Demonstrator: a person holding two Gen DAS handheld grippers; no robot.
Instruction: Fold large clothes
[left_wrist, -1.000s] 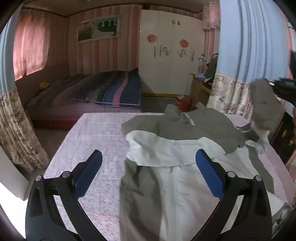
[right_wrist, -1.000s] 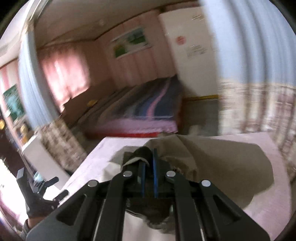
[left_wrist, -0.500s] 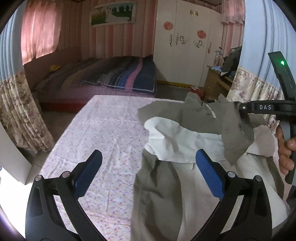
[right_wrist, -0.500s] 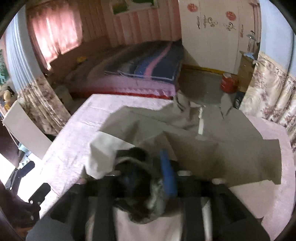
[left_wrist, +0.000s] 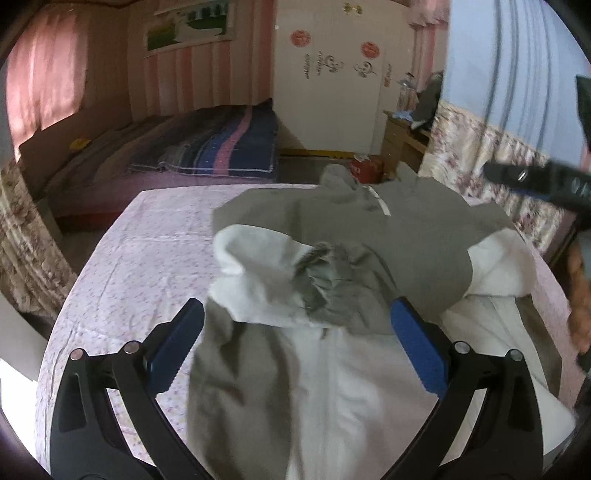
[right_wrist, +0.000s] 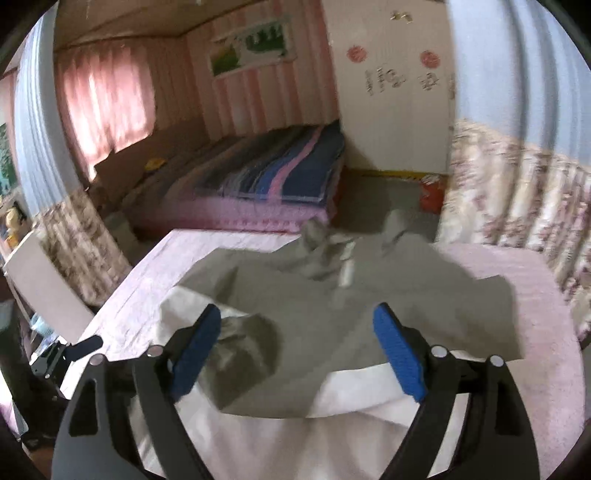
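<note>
A large grey jacket with a white lining (left_wrist: 388, 236) lies spread on the pink flowered bedsheet (left_wrist: 147, 251). Its right sleeve is folded across the chest, with the crumpled grey cuff (left_wrist: 325, 280) lying in the middle on the white lining. The jacket also shows in the right wrist view (right_wrist: 369, 306). My left gripper (left_wrist: 295, 347) is open and empty above the jacket's lower front. My right gripper (right_wrist: 299, 347) is open and empty just above the folded sleeve; its body (left_wrist: 535, 181) shows at the right edge of the left wrist view.
A second bed with a striped blue and pink blanket (left_wrist: 221, 147) stands beyond the sheet. A white wardrobe (left_wrist: 332, 81), a wooden side table (left_wrist: 402, 140) and a red object on the floor (left_wrist: 365, 166) are at the back. Flowered curtains (right_wrist: 517, 199) hang at the right.
My right gripper carried the sleeve leftward over the jacket's chest, opened and let it go. The sleeve now lies folded across the jacket. My left gripper stayed open.
</note>
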